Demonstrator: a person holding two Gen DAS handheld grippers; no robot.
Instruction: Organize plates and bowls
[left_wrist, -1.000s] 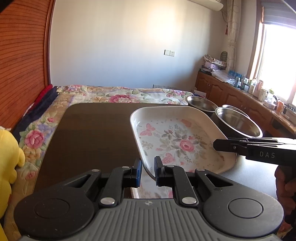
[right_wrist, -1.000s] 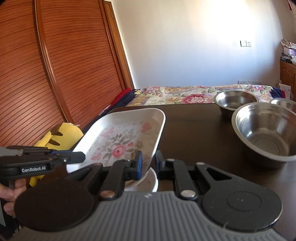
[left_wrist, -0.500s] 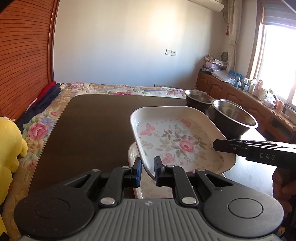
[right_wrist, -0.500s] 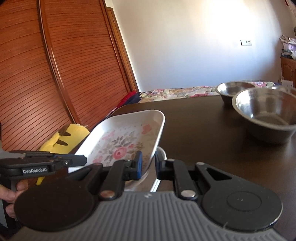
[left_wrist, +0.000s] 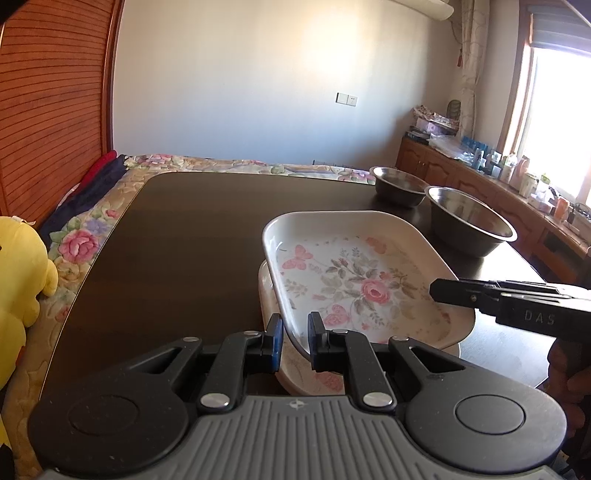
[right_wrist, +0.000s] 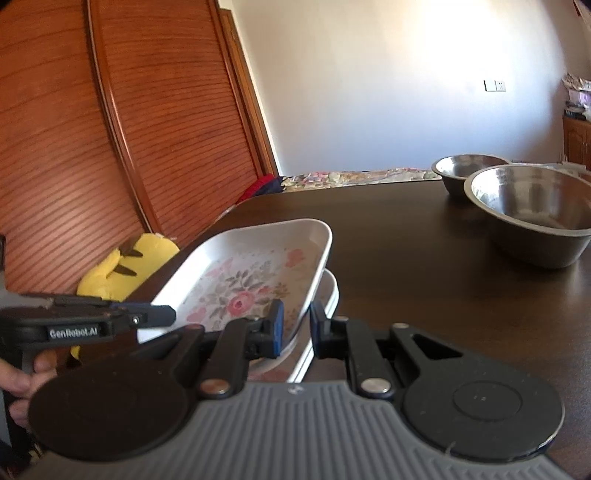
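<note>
Yellow plush toy (left_wrist: 18, 273) sits at far left on a flowered bedspread (left_wrist: 81, 236) beside a dark wooden desk (left_wrist: 177, 236). Near the desk's front edge, a floral rectangular plate (left_wrist: 354, 273) is held tilted over a second floral plate (left_wrist: 295, 363) lying flat beneath it; whether the two touch cannot be told. The left hand-held gripper (left_wrist: 295, 341) is clamped narrowly on the upper plate's near-left rim, blue pads either side of the edge. The right hand-held gripper (right_wrist: 294, 326) likewise grips the same plate's opposite rim, its jaws closed narrowly on the edge, as the right wrist view shows; from the left wrist view its black body reaches in from the right, with part of a hand (left_wrist: 569, 373) below. Farther right and toward the back of the desk stand two stainless steel bowls, the smaller bowl (left_wrist: 399, 184) behind the larger bowl (left_wrist: 469, 218), close together. A wooden cabinet (left_wrist: 480, 177) under a bright window lines the right wall.
</note>
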